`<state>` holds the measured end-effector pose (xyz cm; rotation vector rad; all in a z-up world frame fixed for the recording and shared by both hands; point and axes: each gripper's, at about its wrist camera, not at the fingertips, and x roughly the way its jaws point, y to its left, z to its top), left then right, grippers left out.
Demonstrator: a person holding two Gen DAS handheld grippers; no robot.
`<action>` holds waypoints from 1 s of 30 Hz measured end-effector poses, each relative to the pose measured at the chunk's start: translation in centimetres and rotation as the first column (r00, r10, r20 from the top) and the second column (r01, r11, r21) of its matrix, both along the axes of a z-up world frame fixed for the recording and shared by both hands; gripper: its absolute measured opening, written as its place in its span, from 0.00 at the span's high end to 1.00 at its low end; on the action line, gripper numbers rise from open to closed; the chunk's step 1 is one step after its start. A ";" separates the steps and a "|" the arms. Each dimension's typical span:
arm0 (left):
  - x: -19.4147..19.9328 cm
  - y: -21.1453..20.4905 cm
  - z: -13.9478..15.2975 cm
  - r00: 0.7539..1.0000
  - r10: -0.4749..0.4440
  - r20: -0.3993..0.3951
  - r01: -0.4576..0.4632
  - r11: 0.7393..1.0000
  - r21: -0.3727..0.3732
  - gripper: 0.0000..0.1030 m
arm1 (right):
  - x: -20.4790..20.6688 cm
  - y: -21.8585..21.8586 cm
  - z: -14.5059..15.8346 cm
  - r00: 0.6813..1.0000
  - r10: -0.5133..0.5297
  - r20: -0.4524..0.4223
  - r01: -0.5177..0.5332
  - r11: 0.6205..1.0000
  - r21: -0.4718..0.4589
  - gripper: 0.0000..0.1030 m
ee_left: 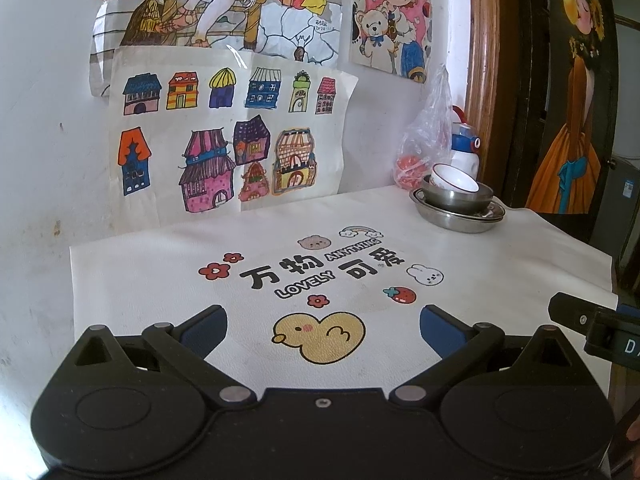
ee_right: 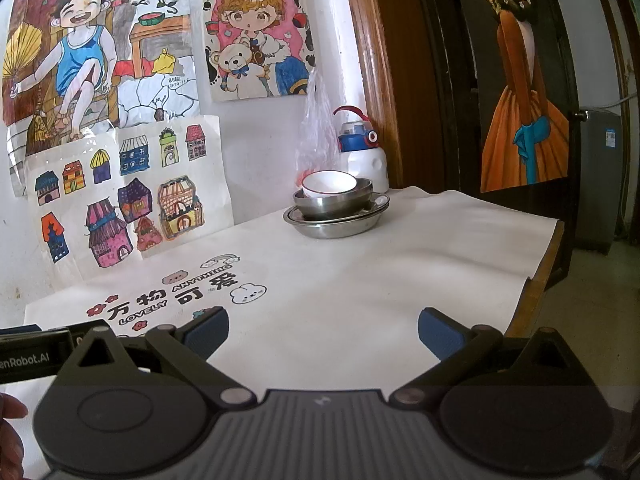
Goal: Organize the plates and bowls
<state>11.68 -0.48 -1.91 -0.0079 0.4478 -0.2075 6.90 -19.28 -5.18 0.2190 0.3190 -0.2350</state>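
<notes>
Both grippers, left gripper (ee_left: pixel 323 326) and right gripper (ee_right: pixel 323 328), hover released over the near tabletop (ee_right: pixel 360 280); the white bowl (ee_right: pixel 329 186) nests in a steel bowl (ee_right: pixel 334 203) on plates (ee_right: pixel 336 224) far right, apparently sorted.

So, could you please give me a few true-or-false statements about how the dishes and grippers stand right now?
1. The white ceramic bowl sits inside the steel bowl. True.
2. The steel bowl rests directly on the table mat. False: it sits on stacked steel plates.
3. The left gripper is open and holds nothing. True.
4. The right gripper is shut on a plate. False: it is open and holds nothing, well short of the stack.
5. A white bottle with a blue cap stands behind the stack. True.
</notes>
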 end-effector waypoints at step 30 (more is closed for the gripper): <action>0.1 0.1 -0.3 1.000 0.008 -0.013 -0.008 1.000 -0.003 0.01 | 0.1 0.0 -0.1 1.000 0.012 -0.011 -0.012 1.000 0.003 0.00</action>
